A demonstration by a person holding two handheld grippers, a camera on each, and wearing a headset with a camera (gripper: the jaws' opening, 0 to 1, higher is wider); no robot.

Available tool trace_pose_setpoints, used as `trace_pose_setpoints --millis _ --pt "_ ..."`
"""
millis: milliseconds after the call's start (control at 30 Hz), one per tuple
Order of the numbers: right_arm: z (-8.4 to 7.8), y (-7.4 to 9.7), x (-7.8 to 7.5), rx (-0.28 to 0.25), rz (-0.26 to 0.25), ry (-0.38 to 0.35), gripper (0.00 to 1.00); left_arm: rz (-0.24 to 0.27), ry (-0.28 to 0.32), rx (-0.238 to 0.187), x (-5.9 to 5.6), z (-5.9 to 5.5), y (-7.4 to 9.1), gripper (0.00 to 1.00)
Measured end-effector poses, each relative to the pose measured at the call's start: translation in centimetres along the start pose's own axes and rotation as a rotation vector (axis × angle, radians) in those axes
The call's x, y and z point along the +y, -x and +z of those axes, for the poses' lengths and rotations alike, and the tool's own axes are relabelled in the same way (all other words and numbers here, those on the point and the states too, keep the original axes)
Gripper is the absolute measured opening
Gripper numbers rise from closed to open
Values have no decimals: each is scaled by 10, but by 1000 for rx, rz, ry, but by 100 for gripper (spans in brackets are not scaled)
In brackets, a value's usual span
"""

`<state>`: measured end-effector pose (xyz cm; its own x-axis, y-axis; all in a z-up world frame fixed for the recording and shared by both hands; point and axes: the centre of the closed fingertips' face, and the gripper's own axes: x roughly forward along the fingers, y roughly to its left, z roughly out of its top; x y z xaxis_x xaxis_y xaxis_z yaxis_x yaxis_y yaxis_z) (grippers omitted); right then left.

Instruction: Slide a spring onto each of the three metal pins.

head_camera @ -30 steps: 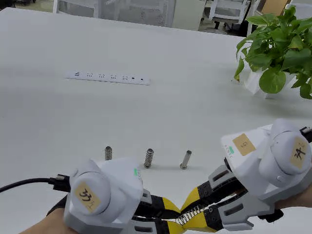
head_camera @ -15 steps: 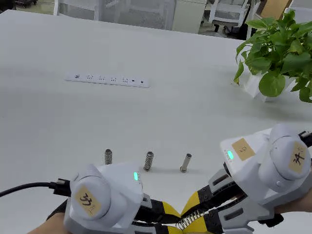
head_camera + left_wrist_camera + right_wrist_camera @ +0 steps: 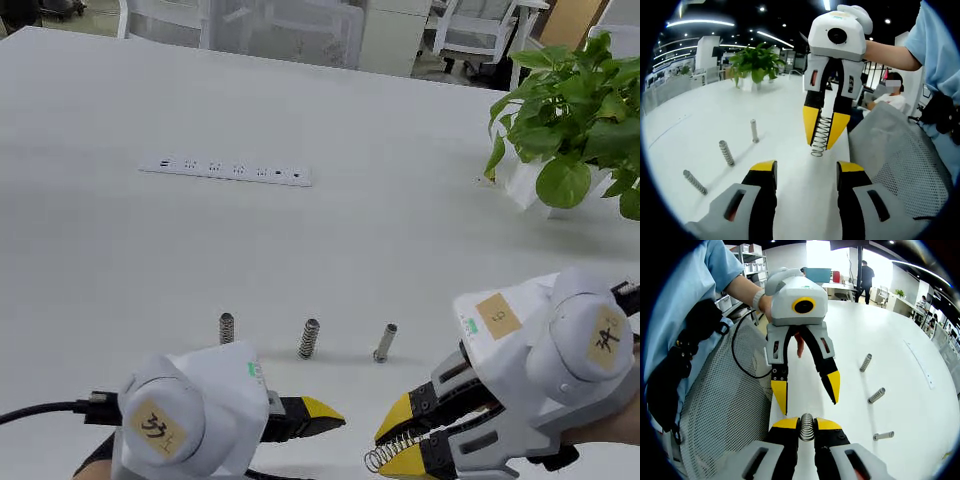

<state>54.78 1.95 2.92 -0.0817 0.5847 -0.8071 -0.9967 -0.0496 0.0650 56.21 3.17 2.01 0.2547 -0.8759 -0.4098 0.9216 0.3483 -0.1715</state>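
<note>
Three metal pins stand in a row on the white table. The left pin [image 3: 227, 327] and the middle pin [image 3: 309, 338] each carry a spring, while the right pin [image 3: 385, 342] is bare. Below them, near the table's front edge, my right gripper [image 3: 393, 443] is shut on a loose spring [image 3: 384, 453], which sticks out leftward from between its yellow tips. That spring [image 3: 806, 426] sits end-on between the jaws in the right gripper view. My left gripper [image 3: 806, 169] is open with nothing in it, facing the right gripper [image 3: 823, 131] a short gap away.
A white power strip [image 3: 225, 170] lies further back on the table. A potted green plant [image 3: 575, 110] stands at the far right. A grey mesh chair back [image 3: 725, 405] and the person's blue sleeve lie just off the table's front edge.
My left gripper has opened and drawn back to the left, away from the spring. The right gripper still grips the spring. The camera has shifted a little.
</note>
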Motion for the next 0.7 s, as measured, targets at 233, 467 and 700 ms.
trace_pose_setpoints --millis 233,467,700 --pt "0 -1 -6 6 -19 13 7 88 40 -18 17 -4 11 60" --pt "-2 -2 -13 21 -31 24 7 149 71 -11 28 -12 19 72" --pt "-6 -3 -17 34 -36 27 7 234 104 -9 41 -22 30 85"
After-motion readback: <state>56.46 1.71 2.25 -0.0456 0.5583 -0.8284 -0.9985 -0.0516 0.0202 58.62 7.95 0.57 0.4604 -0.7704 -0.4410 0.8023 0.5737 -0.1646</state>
